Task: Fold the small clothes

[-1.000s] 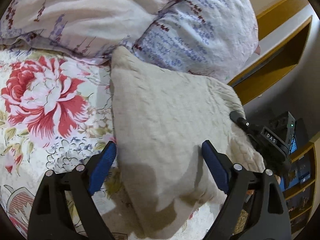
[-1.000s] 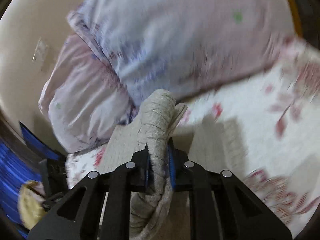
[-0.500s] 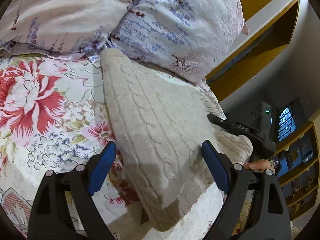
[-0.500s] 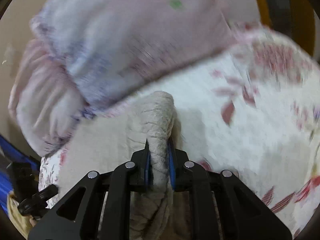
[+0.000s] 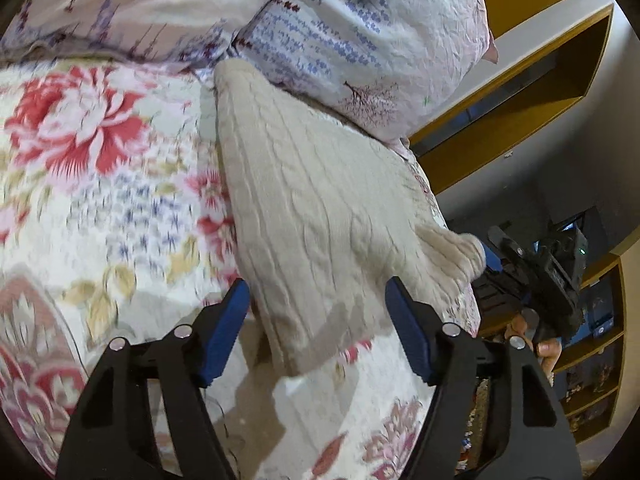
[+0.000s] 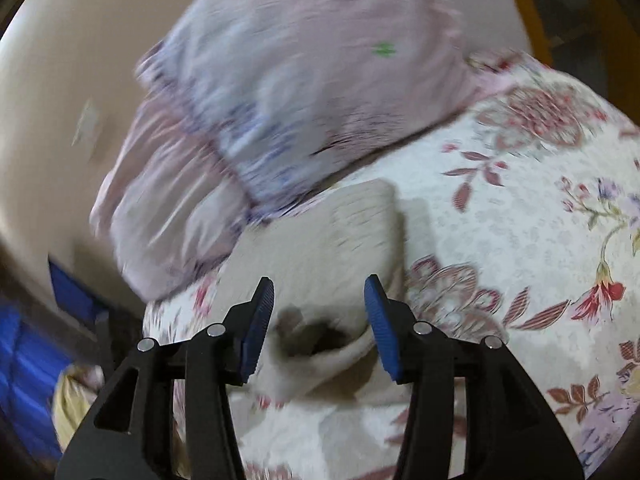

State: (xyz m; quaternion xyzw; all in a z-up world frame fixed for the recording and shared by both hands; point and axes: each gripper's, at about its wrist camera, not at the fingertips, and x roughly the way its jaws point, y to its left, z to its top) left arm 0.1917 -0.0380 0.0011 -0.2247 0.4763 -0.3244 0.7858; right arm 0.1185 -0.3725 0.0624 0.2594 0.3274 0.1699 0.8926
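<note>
Floral bedspread (image 5: 100, 200), two patterned pillows (image 5: 360, 40) (one blurred), yellow wooden shelving (image 5: 532, 92)

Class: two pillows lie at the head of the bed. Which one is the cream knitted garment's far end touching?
The blue-patterned pillow: the knitted garment runs up against it. The paler pillow beside it lies clear.

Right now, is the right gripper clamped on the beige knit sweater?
No, the right gripper is open, its blue pads spread apart with the beige knit sweater lying loose between them.

Cream cable-knit sweater (image 5: 320, 216), matt cloth
</note>
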